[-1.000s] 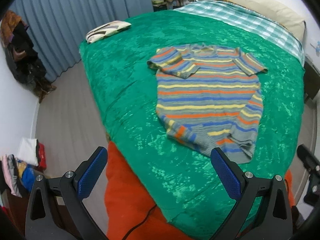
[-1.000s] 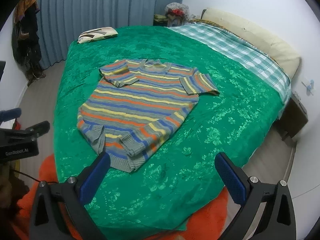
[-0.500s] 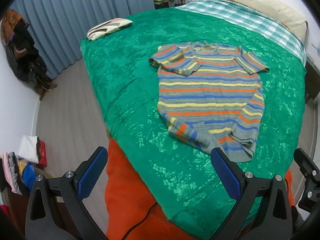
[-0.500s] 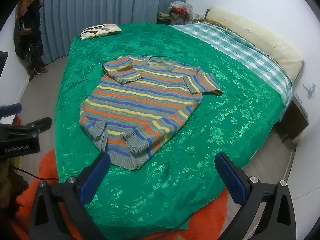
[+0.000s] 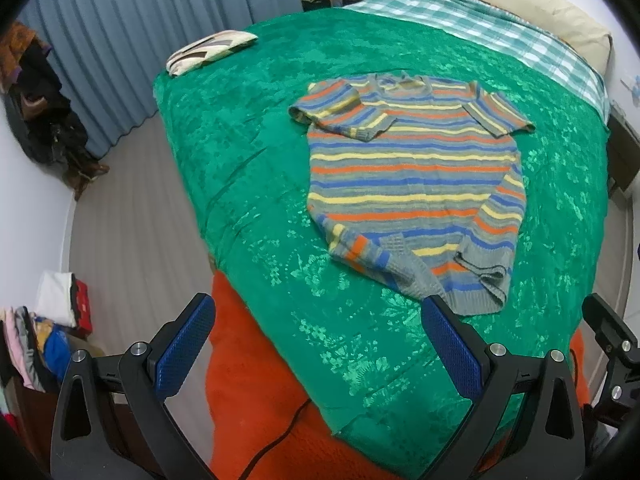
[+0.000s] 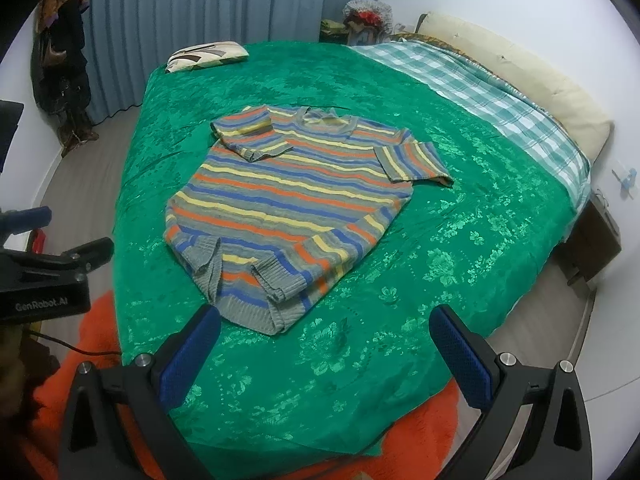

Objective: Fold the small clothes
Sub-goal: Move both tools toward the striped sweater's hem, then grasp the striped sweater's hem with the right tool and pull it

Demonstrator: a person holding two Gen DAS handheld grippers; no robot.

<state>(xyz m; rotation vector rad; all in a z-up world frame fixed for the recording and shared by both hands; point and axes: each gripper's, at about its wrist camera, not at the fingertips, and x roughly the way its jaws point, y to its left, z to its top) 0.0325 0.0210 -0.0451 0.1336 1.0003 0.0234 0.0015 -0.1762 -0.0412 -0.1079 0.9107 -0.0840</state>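
A small striped knit sweater (image 5: 412,184) in grey, blue, orange and yellow lies flat on the green bedspread (image 5: 240,184), collar away from me. Its left sleeve is folded over the chest and the hem corners are turned up. My left gripper (image 5: 316,348) hangs open above the bed's near corner, short of the hem. The same sweater (image 6: 296,204) shows in the right wrist view, with my right gripper (image 6: 326,346) open just before its hem. Neither gripper holds anything.
A folded patterned cloth (image 5: 210,52) lies at the bed's far left corner. A checked blanket (image 6: 472,84) and a cream pillow (image 6: 520,76) are at the head. An orange rug (image 5: 256,380) with a black cable covers the floor in front. Clothes are stacked (image 5: 36,332) at the left.
Both grippers have moved in toward the bed, so the sweater sits lower and larger in both views. Jaws stay open and the sweater has not moved.
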